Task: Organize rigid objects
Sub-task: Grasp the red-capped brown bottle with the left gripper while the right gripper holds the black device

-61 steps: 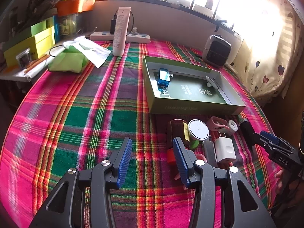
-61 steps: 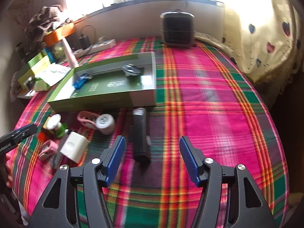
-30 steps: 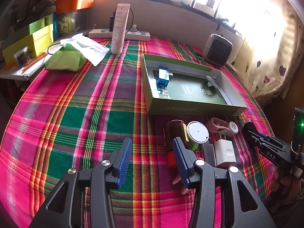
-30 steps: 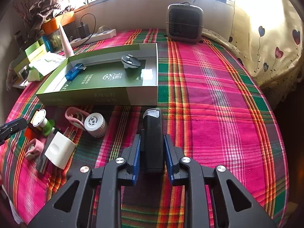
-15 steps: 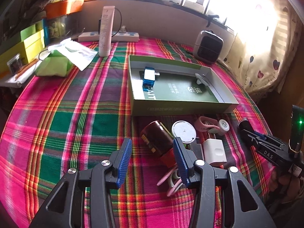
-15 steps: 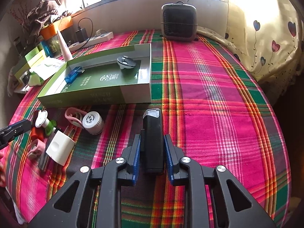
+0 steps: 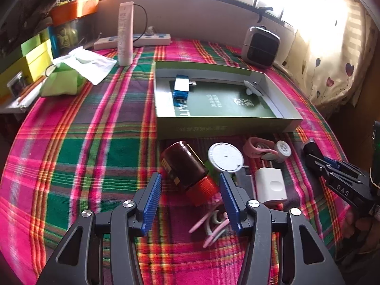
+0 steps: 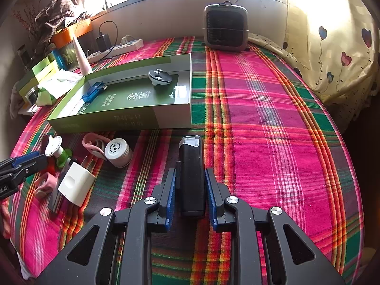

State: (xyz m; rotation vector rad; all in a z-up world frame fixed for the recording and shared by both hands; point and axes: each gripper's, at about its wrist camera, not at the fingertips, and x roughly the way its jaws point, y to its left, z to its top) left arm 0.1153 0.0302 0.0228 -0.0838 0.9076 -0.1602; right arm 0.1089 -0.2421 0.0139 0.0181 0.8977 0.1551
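Note:
My right gripper [image 8: 190,193] is shut on a black rectangular device [image 8: 191,168] with a clear tip, held over the plaid cloth in front of the green box [image 8: 133,118]. The box holds a blue USB stick [image 8: 93,91] and a small grey gadget [image 8: 159,77]. My left gripper [image 7: 188,200] is open, its fingers on either side of a brown bottle with a red cap [image 7: 186,168] lying on its side. Beside it lie a white round lid [image 7: 225,158], a white charger [image 7: 270,186], pink clips [image 7: 258,146] and a small white bottle [image 7: 282,148].
A small heater [image 8: 225,27] stands at the back edge. A white tube [image 7: 125,33], a power strip [image 7: 142,40], a green tissue pack [image 7: 64,80] and yellow-green boxes [image 7: 35,59] sit at the back left. The round table's edge drops off at the right.
My right gripper closed on the black device and holds it. My left gripper moved right, so the brown bottle now lies between its open fingers.

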